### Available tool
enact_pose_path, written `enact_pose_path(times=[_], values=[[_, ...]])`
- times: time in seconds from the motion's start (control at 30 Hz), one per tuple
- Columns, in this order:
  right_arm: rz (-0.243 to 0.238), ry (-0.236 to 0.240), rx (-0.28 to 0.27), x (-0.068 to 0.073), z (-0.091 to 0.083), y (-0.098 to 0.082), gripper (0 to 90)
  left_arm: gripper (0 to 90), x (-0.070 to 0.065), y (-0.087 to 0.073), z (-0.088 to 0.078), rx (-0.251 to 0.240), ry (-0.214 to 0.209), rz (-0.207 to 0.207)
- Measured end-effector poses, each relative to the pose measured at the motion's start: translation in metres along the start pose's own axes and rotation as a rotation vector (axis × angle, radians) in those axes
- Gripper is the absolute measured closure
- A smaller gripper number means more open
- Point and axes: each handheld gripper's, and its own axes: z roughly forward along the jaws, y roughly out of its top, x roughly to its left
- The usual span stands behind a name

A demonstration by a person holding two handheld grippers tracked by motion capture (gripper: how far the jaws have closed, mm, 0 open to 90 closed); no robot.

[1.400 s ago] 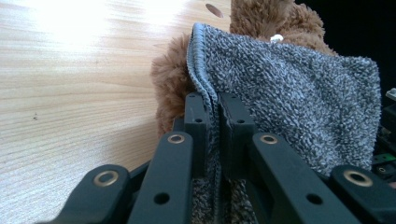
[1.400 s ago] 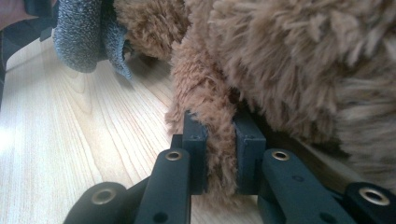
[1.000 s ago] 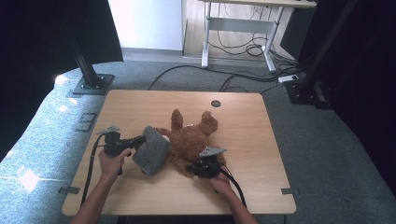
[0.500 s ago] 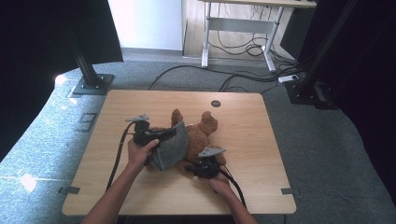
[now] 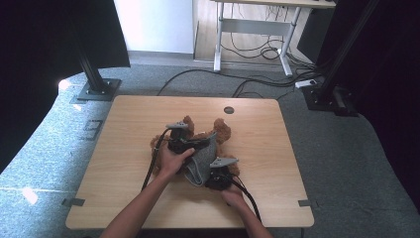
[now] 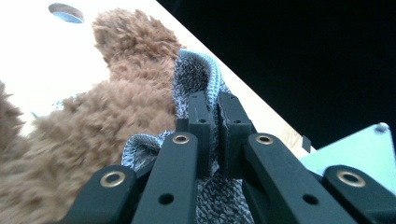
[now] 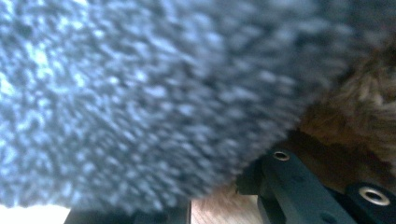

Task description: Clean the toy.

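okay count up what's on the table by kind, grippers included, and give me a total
Brown teddy bear: 1
Grey knit garment: 1
Grippers: 2, left gripper and right gripper
Total: 4

My wooden table (image 5: 124,148) carries a brown teddy bear (image 5: 222,130) lying mid-table, near its far round hole (image 5: 228,110).

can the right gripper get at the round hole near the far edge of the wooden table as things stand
Probably not directly. The right gripper sits at the near side against the grey knitted cloth, and the brown plush teddy bear lies between it and the round hole; it would have to lift over them.
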Motion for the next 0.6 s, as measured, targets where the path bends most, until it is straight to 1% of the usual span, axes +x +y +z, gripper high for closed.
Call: enact_pose_path(times=[0.1,0.13,0.2,0.27,0.3,0.33,0.4,0.47,0.5,0.6], values=[[-0.001,-0.003,-0.001,0.001,0.000,0.000,78.6,84.9,-0.001,-0.001,0.005,0.004,-0.004,-0.001],[0.000,-0.003,0.000,0.001,0.000,0.000,78.7,84.8,-0.002,-0.001,0.006,0.005,-0.011,-0.009],[0.004,-0.003,0.003,0.001,0.000,0.000,78.7,84.9,-0.003,-0.002,0.010,0.010,-0.043,-0.018],[0.004,-0.003,0.003,0.001,0.000,0.000,78.6,84.9,-0.005,-0.003,0.015,0.020,-0.063,-0.015],[0.005,-0.003,0.004,0.001,0.000,0.000,78.7,84.9,-0.006,-0.003,0.017,0.022,-0.064,-0.007],[0.005,-0.003,0.004,0.001,0.000,0.000,78.7,84.9,-0.007,-0.004,0.020,0.029,-0.056,0.001],[0.006,-0.002,0.003,0.001,0.000,0.000,78.6,85.0,-0.008,-0.005,0.022,0.037,-0.019,0.016],[0.004,-0.002,0.000,0.001,0.000,0.000,78.7,85.2,-0.008,-0.005,0.022,0.036,0.014,0.015],[0.005,-0.002,-0.002,0.001,0.000,0.000,78.7,85.3,-0.008,-0.006,0.020,0.034,0.041,0.026],[0.004,-0.004,-0.001,0.001,0.000,0.000,78.7,85.5,-0.008,-0.008,0.011,0.023,0.086,0.049]])
